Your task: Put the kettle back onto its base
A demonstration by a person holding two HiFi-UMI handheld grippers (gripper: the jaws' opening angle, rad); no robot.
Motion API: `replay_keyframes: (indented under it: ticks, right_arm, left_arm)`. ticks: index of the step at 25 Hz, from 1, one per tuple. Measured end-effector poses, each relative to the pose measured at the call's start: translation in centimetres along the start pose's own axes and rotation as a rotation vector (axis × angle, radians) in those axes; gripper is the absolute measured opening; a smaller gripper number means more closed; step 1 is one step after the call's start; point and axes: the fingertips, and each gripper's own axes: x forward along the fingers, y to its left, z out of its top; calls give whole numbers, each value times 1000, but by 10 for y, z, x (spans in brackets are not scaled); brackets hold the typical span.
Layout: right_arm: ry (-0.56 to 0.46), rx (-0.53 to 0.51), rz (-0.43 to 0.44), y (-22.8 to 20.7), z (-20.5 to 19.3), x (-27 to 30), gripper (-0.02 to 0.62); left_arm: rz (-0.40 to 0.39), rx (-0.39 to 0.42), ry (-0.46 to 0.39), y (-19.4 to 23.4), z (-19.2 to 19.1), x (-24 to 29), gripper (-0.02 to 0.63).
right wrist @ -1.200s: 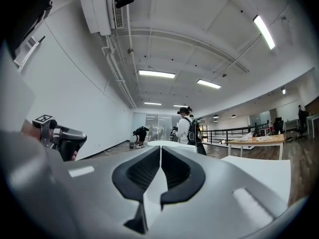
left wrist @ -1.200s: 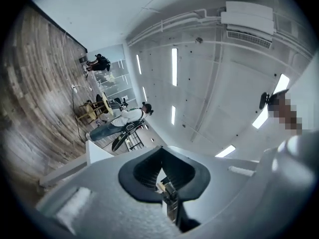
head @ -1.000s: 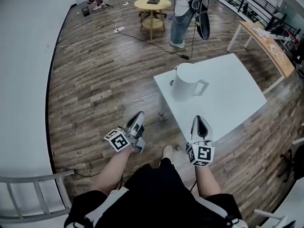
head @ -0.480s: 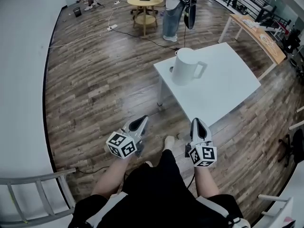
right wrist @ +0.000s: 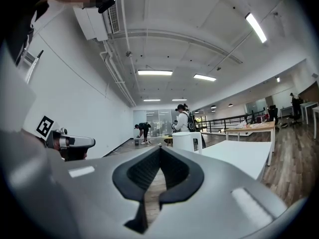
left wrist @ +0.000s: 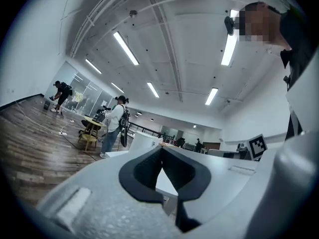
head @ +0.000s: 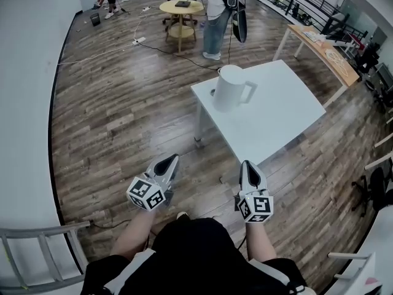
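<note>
Kettle (head: pixel 230 88) upright on white counter (head: pixel 279 118); left hand-held gripper (head: pixel 169 160) and right hand-held gripper (head: pixel 247 165) closed, empty, well apart from it

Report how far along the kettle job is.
Done: nothing visible. The white kettle stands untouched on the white table, near its far left corner. In hand: nothing; the left gripper and right gripper are shut and empty, short of the table. Left: reach the kettle, grip it and set it on its base, which I cannot make out.

Bright ceiling strip lights (right wrist: pixel 155 72); fisheye-warped edges.
</note>
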Motion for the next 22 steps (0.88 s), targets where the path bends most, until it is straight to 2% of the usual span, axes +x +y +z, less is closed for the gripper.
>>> replay_keyframes:
  ticks: [4, 11, 15, 22]
  right_arm:
    - [-14, -28, 11, -12, 13, -4, 3]
    - [-44, -89, 6, -34, 20, -28, 3]
    - [-43, -83, -35, -60, 23, -26, 3]
    - [-45, -107, -31, -77, 24, -17, 3]
  left_arm:
    - [-4, 32, -37, -8, 6, 10, -2]
    - [-10, 36, -90, -40, 0, 15, -2]
    - [15, 86, -96, -50, 3, 35, -2]
    - [9, 94, -115, -59, 4, 45, -2]
